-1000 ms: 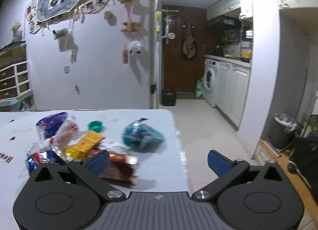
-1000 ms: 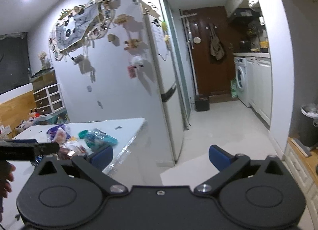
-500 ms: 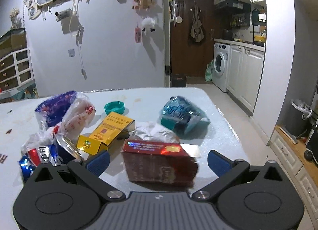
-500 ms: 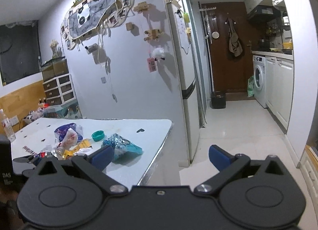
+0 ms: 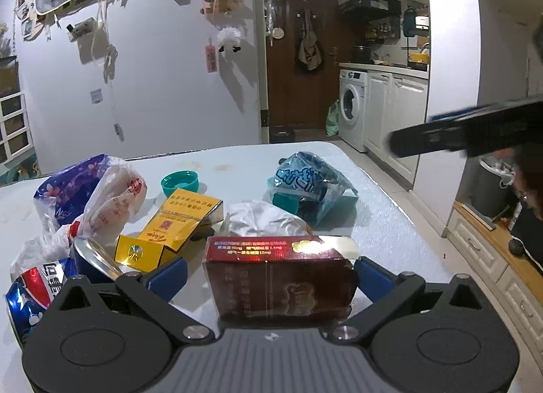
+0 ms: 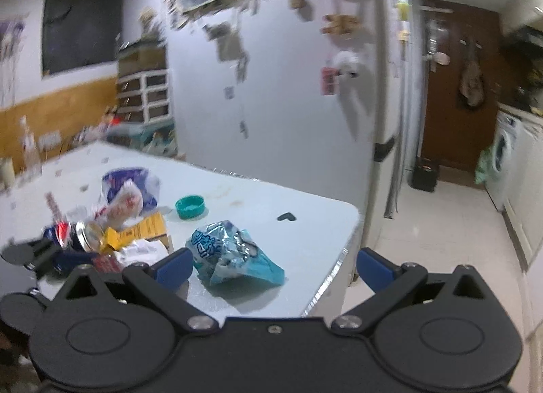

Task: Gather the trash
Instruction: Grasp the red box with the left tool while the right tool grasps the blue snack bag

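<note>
White table [image 5: 390,216] holds the whole trash pile, clustered toward its near-left part in the left wrist view; bare surface to the right and far side. A bin with a white liner [image 5: 492,182] stands on the floor well to the right, likely the drop point.

Left gripper [image 5: 268,274]: jaws spread wide, dark red carton [image 5: 281,281] sits between the fingers. The right pad looks right at the carton's edge, the left pad is clear of it; not pinched yet. Right gripper [image 6: 271,264]: jaws spread, empty, hovering over the near table edge with the blue snack bag [image 6: 230,250] just ahead, between the fingers' line of sight. View is motion-blurred.

Pile, big to small:
- purple-and-white plastic bags [image 5: 88,189], far left, soft and floppy
- blue snack bag [image 5: 312,186], far right of pile, crinkly film, light, slippery
- red carton, nearest
- yellow carton [image 5: 176,223], open flap, left of red one
- crushed foil/paper wad [image 5: 264,223] just behind red carton
- dented Pepsi can [image 5: 37,287], near left
- teal bottle cap [image 5: 180,182], far side

Handling judgement: red carton is probably empty cardboard, so light, stiff across the narrow faces, will crush if over-squeezed. Take it across the two side faces, mid-height, moderate force. Snack bag: pinch a bunched fold, not the flat glossy face.
</note>
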Tool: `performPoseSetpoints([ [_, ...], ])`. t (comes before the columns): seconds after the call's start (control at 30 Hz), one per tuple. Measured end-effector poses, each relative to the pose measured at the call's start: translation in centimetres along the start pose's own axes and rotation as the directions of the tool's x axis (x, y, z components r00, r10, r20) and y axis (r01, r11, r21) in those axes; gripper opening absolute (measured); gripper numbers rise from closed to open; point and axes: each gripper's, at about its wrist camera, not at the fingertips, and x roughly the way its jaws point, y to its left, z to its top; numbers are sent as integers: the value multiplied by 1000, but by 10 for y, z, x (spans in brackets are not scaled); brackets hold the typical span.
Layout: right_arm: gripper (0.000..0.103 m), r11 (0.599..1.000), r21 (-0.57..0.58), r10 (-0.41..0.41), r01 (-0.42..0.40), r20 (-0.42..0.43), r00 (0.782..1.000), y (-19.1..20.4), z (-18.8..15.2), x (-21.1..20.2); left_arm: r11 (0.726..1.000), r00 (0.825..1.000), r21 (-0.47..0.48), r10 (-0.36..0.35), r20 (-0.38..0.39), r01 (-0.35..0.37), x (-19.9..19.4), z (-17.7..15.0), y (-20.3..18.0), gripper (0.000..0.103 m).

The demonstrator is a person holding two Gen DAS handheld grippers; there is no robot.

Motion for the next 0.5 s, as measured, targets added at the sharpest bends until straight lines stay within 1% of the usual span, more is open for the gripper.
performPoseSetpoints([
  [0.07,103,998,-54,24,-25,-17,1000,6,4,14,1000,1000,9,-14,-4,14,2,-1,2,102],
  [0.13,103,992,-118,29,-34,-40,999,16,6,29,1000,1000,15,-25,-11,25,4,-2,2,101],
  [0.2,100,984,-171,37,-48,-63,997,22,7,42,999,999,17,-36,-13,36,4,-2,2,97],
  [0.23,96,980,-191,48,-63,-80,996,26,6,49,999,999,18,-40,-13,40,4,-2,2,97],
  [0.33,93,972,-219,55,-82,-125,991,33,5,69,999,999,22,-44,-8,44,3,-2,1,92],
  [0.37,90,970,-228,52,-83,-135,989,34,5,74,999,999,18,-47,-8,47,2,-3,1,90],
  [0.47,84,967,-238,54,-91,-155,986,37,2,85,999,999,-6,-46,-9,46,1,-3,4,88],
  [0.5,82,967,-240,45,-81,-152,987,37,1,87,999,999,-14,-46,-9,46,1,-3,5,87],
])
